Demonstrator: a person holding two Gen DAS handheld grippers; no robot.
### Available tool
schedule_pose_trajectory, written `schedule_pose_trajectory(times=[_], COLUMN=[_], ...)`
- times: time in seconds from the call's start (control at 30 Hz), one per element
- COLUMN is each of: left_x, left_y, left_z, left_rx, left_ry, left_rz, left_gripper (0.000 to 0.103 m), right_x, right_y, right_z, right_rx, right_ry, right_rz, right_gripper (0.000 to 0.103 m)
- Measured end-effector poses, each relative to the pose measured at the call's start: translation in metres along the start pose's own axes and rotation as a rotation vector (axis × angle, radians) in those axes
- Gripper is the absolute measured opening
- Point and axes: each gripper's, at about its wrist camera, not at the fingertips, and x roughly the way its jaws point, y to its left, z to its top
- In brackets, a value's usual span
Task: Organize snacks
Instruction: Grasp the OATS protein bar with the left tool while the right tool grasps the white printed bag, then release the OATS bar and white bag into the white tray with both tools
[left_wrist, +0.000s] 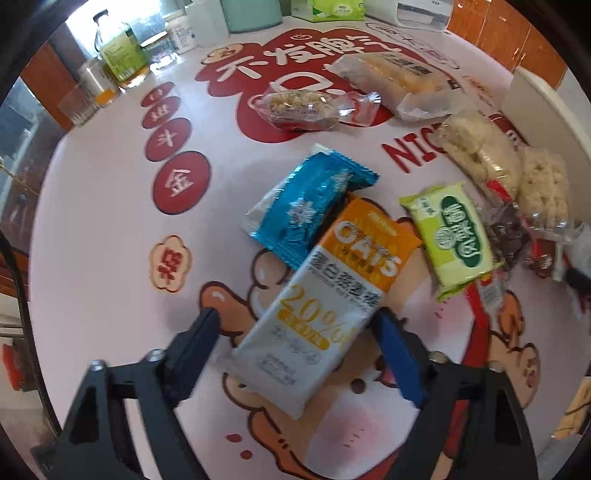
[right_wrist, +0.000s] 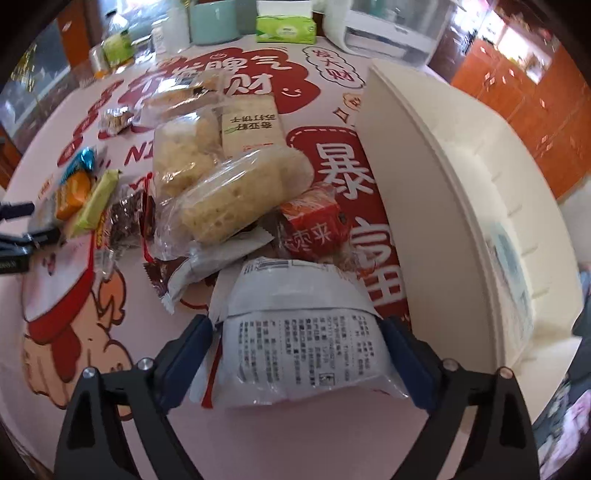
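My left gripper is open, its jaws on either side of the near end of an orange and white oats bar lying on the table. A blue snack pack lies under the bar's far end, and a green pack lies to its right. My right gripper is open around a white printed snack pack, both pads close to its sides. A cream storage bin stands just right of it. The left gripper also shows at the left edge of the right wrist view.
Puffed rice packs, a red pack and dark wrapped snacks are piled mid-table. Bottles and a glass, a teal canister, a tissue box and a white appliance line the far edge.
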Motion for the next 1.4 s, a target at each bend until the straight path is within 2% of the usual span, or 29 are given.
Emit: schedule_pose_trajectory(times=[0.07,0.13,0.17,0.4,0.6,0.7,0.87,1.07,1.2,1.4], left_x=[-0.001,-0.004,-0.004,-0.021,-0.075,-0.109,-0.161,-0.207,-0.226,-0.224], left_y=[0.000,-0.005,-0.007,-0.025,-0.061,-0.093,-0.144,-0.204,-0.253,-0.325], left_z=[0.002,0.001,0.001,-0.015,-0.028,-0.023,0.008,0.062,0.094,0.134], left_rx=[0.001,0.017,0.017,0.005,0.028,0.068,0.117,0.180,0.232,0.287], left_ry=[0.003,0.003,0.007,0.000,-0.071,-0.138,-0.260,-0.391,-0.463,-0.478], left_rz=[-0.030,-0.030,-0.023,-0.012,-0.061,-0.108,-0.186,-0.237,-0.238,-0.205], left_gripper=[0.053,0.038,0.037,0.034,0.034,0.034,0.034,0.034,0.034,0.035], right_x=[0.000,0.001,0.000,-0.008,-0.044,-0.080,-0.148,-0.197,-0.210,-0.202], right_y=[0.004,0.005,0.005,-0.003,-0.007,-0.014,-0.039,-0.088,-0.116,-0.161], right_z=[0.001,0.001,0.001,-0.004,-0.010,-0.010,-0.012,-0.015,-0.015,-0.005], right_rx=[-0.024,-0.034,-0.036,0.015,0.033,0.026,0.030,0.116,0.148,0.196], right_ry=[-0.006,0.002,-0.001,-0.006,-0.053,-0.127,-0.285,-0.411,-0.456,-0.457], right_rz=[-0.007,-0.005,-0.010,0.067,0.170,0.202,0.190,0.142,0.083,0.030], right_gripper=[0.089,0.071,0.070,0.053,0.052,0.052,0.053,0.053,0.054,0.055])
